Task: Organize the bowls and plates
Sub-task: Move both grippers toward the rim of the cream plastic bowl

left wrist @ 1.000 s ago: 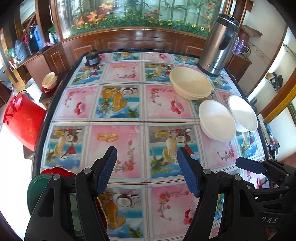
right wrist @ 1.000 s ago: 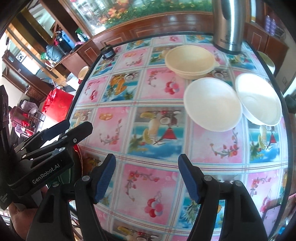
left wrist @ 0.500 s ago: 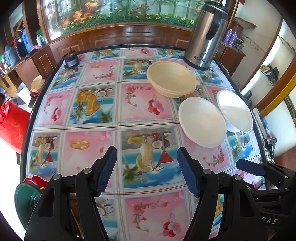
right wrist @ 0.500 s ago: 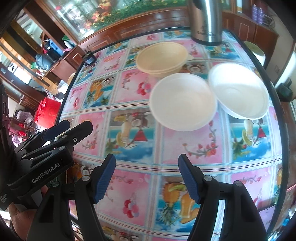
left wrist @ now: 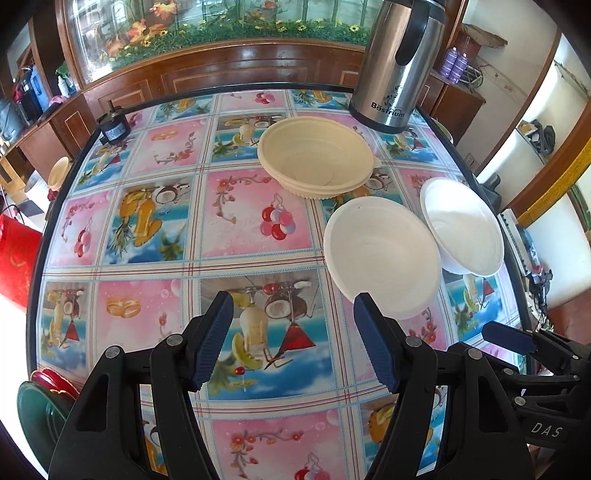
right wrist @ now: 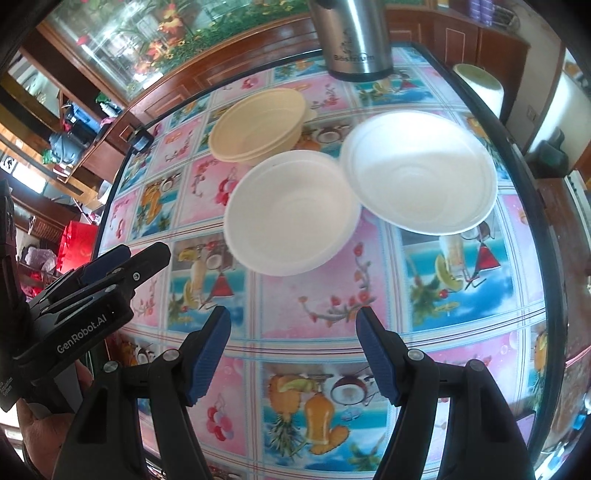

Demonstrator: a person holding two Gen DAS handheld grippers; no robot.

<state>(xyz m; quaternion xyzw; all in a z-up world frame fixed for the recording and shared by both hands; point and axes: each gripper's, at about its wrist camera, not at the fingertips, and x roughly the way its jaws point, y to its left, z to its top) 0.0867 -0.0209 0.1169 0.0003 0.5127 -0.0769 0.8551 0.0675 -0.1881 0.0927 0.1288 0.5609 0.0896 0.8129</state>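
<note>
Two white bowls sit side by side on the fruit-patterned table: the nearer white bowl [left wrist: 380, 254] [right wrist: 291, 214] and the far white bowl [left wrist: 463, 227] [right wrist: 419, 171] by the right edge. Behind them stands a stack of cream bowls [left wrist: 317, 157] [right wrist: 258, 125]. My left gripper [left wrist: 291, 328] is open above the table, its right finger just short of the nearer white bowl. My right gripper [right wrist: 293, 343] is open too, empty, a little in front of both white bowls. Each gripper shows at the side of the other's view.
A steel kettle [left wrist: 399, 66] [right wrist: 352, 33] stands at the table's far right. A small black device [left wrist: 114, 125] sits at the far left corner. Green and red plates [left wrist: 40, 406] lie at the near left edge. A wooden cabinet with an aquarium backs the table.
Both grippers have moved forward and to the right over the table, so the white bowls now lie closer. Jaws unchanged and empty.
</note>
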